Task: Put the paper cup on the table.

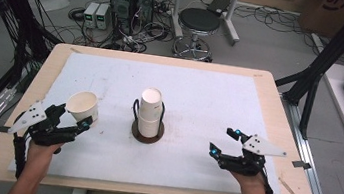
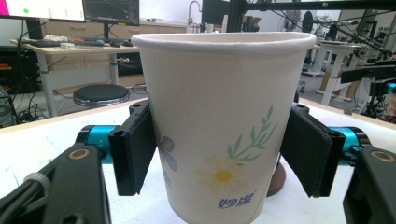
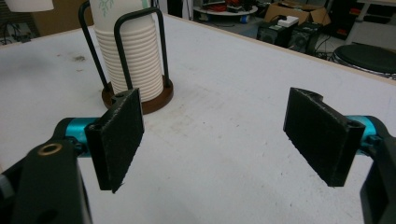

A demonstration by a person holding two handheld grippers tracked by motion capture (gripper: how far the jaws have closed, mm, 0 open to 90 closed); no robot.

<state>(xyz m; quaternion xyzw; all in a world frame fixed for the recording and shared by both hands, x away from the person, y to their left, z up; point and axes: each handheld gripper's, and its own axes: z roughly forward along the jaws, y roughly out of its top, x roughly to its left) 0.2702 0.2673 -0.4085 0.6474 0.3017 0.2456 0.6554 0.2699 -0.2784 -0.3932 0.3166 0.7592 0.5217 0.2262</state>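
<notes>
My left gripper (image 1: 72, 116) has its jaws pinching a paper cup (image 1: 83, 106) from both sides, near the left edge of the white mat (image 1: 209, 102). In the left gripper view the cup (image 2: 219, 126) stands upright between the two black pads (image 2: 135, 154), which press against its walls; it has a yellow flower, green sprigs and blue lettering printed on it. From that view I cannot tell whether the cup's base rests on the mat or hangs just above it. In the high view the cup's open mouth faces up and slightly towards me.

The stack (image 1: 150, 112) of white cups sits in a dark wire holder (image 1: 147, 130) with a round brown base, at the middle of the mat, to the right of the cup I hold and apart from it. In the right gripper view the stack (image 3: 133, 56) shows its ribbed rims inside the holder's two wire loops (image 3: 140, 51).

My right gripper (image 1: 227, 140) is at the near right of the mat, well apart from the stack, with its jaws spread wide and nothing between them. In the right gripper view its pads (image 3: 119, 140) hang over bare mat, pointing towards the holder.

The mat covers most of a wooden table (image 1: 275, 141). Beyond the far edge stands a black stool (image 1: 197, 27).
</notes>
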